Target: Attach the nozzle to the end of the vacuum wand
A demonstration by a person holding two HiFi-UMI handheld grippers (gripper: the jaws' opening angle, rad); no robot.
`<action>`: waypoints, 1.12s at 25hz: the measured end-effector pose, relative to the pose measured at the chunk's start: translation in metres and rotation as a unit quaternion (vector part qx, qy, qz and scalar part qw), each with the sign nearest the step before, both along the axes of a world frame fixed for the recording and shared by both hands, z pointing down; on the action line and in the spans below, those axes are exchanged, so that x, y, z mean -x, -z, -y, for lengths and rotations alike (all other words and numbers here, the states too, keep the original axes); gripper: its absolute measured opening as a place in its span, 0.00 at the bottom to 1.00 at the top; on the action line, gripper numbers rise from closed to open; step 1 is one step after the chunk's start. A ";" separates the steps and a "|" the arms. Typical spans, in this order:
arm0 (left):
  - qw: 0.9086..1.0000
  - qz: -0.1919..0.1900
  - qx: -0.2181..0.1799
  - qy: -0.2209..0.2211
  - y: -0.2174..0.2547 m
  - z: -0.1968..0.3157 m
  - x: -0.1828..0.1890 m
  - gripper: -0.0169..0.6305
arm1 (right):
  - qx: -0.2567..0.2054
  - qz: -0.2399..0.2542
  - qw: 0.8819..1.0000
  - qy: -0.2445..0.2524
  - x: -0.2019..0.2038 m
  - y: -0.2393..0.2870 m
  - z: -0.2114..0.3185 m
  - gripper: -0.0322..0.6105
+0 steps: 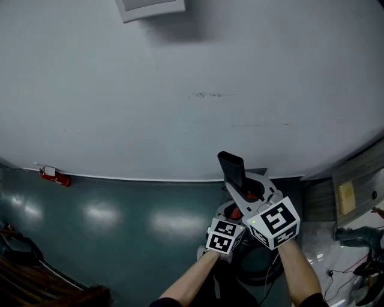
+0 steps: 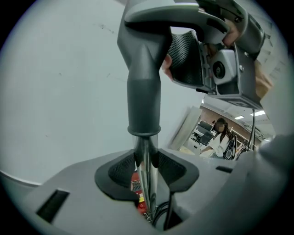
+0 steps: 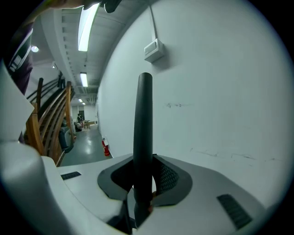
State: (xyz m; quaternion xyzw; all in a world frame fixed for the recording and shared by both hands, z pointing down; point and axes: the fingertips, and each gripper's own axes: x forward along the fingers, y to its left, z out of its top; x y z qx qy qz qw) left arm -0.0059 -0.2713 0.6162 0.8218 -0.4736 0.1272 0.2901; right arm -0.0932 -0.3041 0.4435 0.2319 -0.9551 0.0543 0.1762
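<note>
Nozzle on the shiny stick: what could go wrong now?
The nozzle sits over the end of the wand but may not be fully seated, so it could slip off. The left gripper holds only the thin, smooth wand, which might slide or twist in its jaws if the right gripper pushes.

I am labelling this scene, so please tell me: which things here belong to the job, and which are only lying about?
Belong to the job:
nozzle, held in the right gripper
vacuum wand, held in the left gripper

Lying about:
red fire extinguisher
white wall box
</note>
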 end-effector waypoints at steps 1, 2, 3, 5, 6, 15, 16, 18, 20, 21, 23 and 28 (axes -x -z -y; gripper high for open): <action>1.000 0.000 0.000 0.000 0.000 0.000 0.000 0.26 | 0.008 0.005 1.000 -0.003 -0.001 -0.002 0.002 0.19; 1.000 -0.001 0.000 0.000 0.000 -0.001 -0.001 0.26 | 0.021 0.015 1.000 -0.009 -0.004 -0.003 0.007 0.19; 1.000 -0.002 -0.001 -0.001 0.000 -0.001 -0.002 0.26 | 0.035 0.025 0.999 -0.016 -0.008 -0.003 0.011 0.19; 1.000 -0.005 -0.001 -0.001 -0.001 -0.001 -0.003 0.26 | 0.042 0.033 0.998 -0.024 -0.011 -0.003 0.015 0.19; 1.000 -0.006 -0.001 0.000 -0.002 0.000 -0.002 0.26 | 0.034 0.029 0.999 -0.022 -0.010 -0.003 0.013 0.19; 1.000 -0.008 0.006 0.004 -0.002 -0.001 0.000 0.26 | 0.019 0.021 1.000 -0.012 -0.003 -0.009 0.009 0.19; 1.000 -0.009 0.006 0.003 -0.002 -0.001 0.000 0.26 | 0.010 0.018 1.000 -0.011 -0.002 -0.009 0.008 0.19; 1.000 -0.010 0.004 0.002 -0.002 -0.001 0.001 0.26 | -0.012 0.009 1.000 -0.008 0.001 -0.009 0.003 0.19; 1.000 -0.013 0.005 0.002 -0.003 -0.002 0.002 0.26 | -0.017 0.008 1.000 -0.004 0.003 -0.010 0.000 0.19; 1.000 -0.014 0.006 0.003 -0.003 -0.002 0.003 0.26 | -0.013 0.008 1.000 -0.001 0.004 -0.011 0.000 0.19; 1.000 -0.017 0.005 0.004 -0.004 -0.002 0.005 0.26 | -0.001 0.008 1.000 0.002 0.006 -0.012 0.001 0.19; 1.000 -0.025 -0.005 0.003 -0.003 -0.002 0.006 0.26 | 0.010 0.013 1.000 0.015 0.007 -0.012 0.000 0.19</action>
